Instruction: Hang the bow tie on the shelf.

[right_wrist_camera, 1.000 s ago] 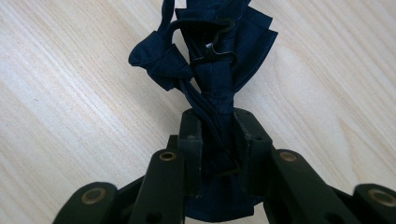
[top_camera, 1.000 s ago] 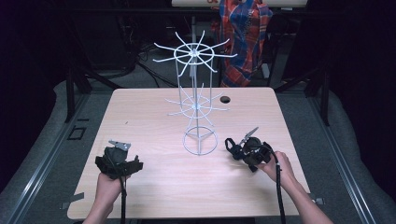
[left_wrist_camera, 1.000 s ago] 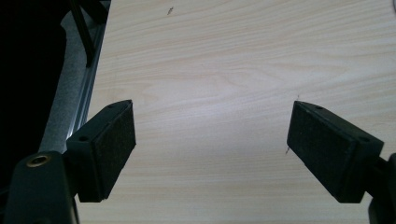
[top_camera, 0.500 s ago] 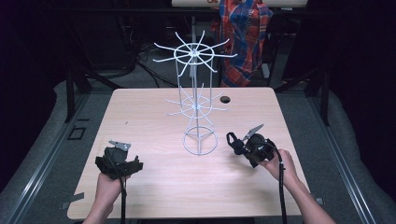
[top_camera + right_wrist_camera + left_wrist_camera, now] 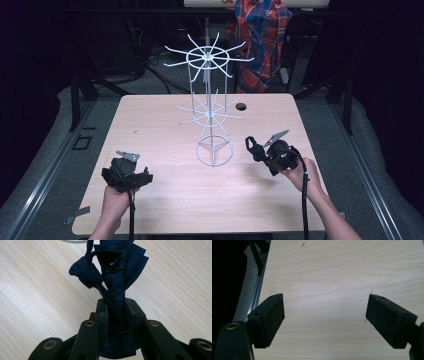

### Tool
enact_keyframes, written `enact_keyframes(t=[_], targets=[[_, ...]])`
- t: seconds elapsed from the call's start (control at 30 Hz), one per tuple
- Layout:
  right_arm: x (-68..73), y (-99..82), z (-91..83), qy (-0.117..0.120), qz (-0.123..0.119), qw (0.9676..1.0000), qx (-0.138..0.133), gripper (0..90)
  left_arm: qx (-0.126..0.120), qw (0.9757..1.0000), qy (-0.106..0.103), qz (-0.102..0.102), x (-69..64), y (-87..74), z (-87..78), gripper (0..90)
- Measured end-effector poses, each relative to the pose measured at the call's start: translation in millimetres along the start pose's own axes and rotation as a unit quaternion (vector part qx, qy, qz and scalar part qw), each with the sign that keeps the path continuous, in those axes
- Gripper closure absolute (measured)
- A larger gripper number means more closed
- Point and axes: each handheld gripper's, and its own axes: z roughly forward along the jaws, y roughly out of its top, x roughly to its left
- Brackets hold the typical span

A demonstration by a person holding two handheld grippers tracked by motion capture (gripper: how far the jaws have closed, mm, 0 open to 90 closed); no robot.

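Observation:
A white wire rack (image 5: 207, 57) with two tiers of radiating hooks stands upright at the middle of the wooden table (image 5: 160, 125). To the right of its base ring, my right gripper (image 5: 261, 150) is shut on a navy bow tie (image 5: 252, 145). In the right gripper view the bow tie (image 5: 113, 272) sticks up from between the jaws of that gripper (image 5: 116, 312), and a thin dark metal hook shows on its front. My left gripper (image 5: 127, 176) hovers at the table's front left. Its jaws (image 5: 324, 317) stand wide open over bare wood.
A small dark round hole (image 5: 242, 106) sits in the tabletop behind the rack on the right. A plaid cloth (image 5: 260, 40) hangs beyond the far edge. In the left gripper view the table's left edge and a grey rail (image 5: 249, 297) run close by.
My right gripper has drifted slightly to the right and farther away with the bow tie. The left gripper has stayed put.

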Motion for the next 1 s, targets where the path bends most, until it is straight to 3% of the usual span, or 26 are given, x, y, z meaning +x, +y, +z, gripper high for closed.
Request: enact_keyframes(t=[0.43, 0.6, 1.0], targets=[[-0.1, 4.3, -13.6, -0.013, 0.003, 0.9997, -0.019, 74.1, -0.002, 1.0000, 0.000, 0.001, -0.3, -0.2, -0.3, 15.6], [-2.7, 4.5, -18.4, -0.011, 0.016, 0.9990, -0.039, 74.0, -0.002, 1.0000, 0.000, 0.001, -0.5, -0.1, -0.1, 15.6], [-2.9, 7.2, -27.6, -0.013, 0.017, 0.9983, -0.054, 74.0, -0.002, 1.0000, 0.002, 0.000, -0.4, 0.0, -0.2, 15.6]])
